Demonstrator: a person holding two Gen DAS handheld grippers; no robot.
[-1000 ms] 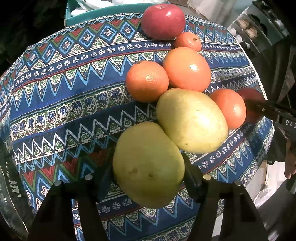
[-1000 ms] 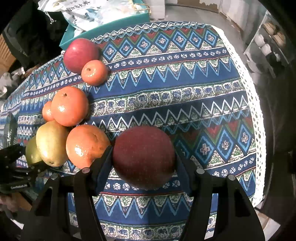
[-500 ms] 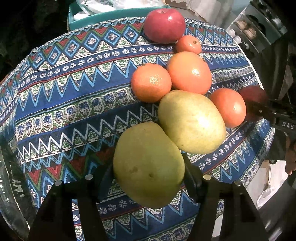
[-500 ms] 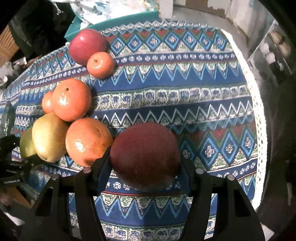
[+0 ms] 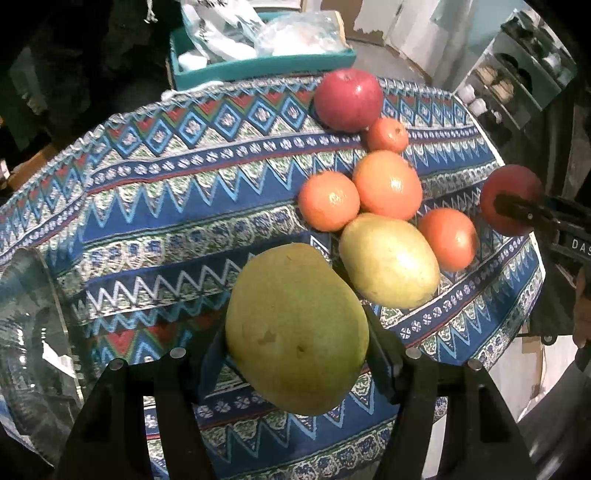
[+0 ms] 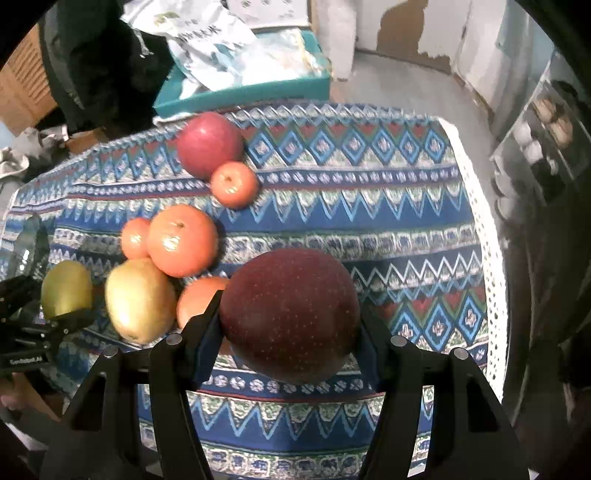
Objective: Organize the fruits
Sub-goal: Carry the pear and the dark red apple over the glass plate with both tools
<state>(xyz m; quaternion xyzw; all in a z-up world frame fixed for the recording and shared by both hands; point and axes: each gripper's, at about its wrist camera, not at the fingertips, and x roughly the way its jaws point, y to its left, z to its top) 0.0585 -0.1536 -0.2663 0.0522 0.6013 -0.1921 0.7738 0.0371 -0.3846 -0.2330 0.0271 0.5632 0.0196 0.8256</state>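
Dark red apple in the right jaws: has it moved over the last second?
Yes. The dark red apple has risen off the tablecloth, which now looks farther below it, and it now overlaps the nearest orange.

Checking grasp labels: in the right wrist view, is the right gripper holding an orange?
No, the right gripper is closed on a dark red apple; the oranges lie on the cloth.

It looked like a lived-in home — a worktop under a patterned tablecloth (image 6: 369, 206), a teal tray (image 6: 243, 92) heaped with plastic bags, a shelf unit (image 5: 517, 74) of jars, and peeling wall paint (image 6: 417, 33).
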